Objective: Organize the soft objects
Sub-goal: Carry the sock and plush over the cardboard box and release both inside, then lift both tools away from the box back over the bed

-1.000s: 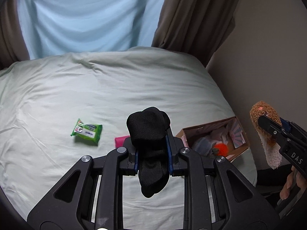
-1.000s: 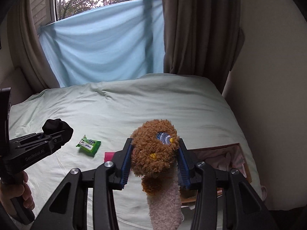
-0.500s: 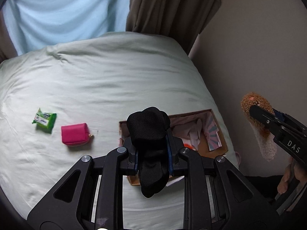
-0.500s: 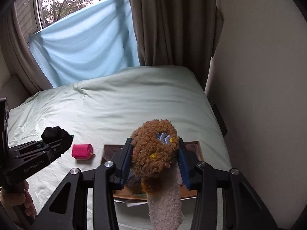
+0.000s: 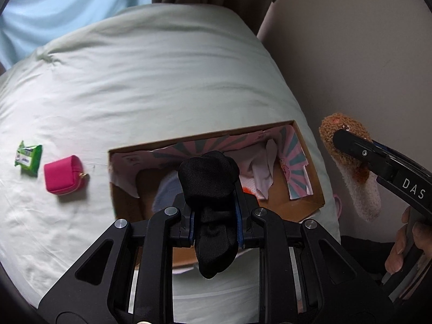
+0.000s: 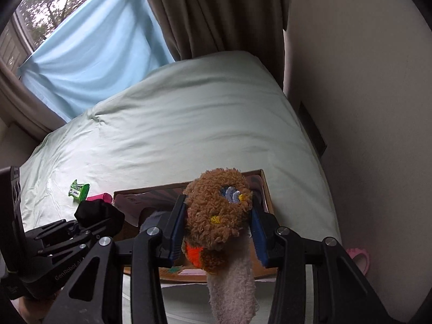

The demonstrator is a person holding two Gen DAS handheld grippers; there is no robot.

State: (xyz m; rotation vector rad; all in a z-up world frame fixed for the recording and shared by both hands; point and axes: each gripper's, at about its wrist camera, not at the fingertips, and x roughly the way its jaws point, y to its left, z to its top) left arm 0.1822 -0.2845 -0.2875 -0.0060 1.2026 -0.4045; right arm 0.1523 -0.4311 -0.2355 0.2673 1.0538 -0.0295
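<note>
Left gripper [image 5: 214,216] hung over the cardboard box [image 5: 310,159] pinching a black sock [image 5: 209,186], right gripper [image 6: 218,232] clamping a fuzzy brown sock [image 6: 218,213] above the pale green bed [image 6: 189,124] by the curtains [image 6: 216,10].

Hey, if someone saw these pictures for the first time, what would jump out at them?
Each claw grips something soft: the left claw holds a black sock, the right claw a fuzzy brown sock. Both hang over an open cardboard box of fabrics at the near edge of the pale green bed. Left of the box lie a pink pouch and a green packet.
</note>
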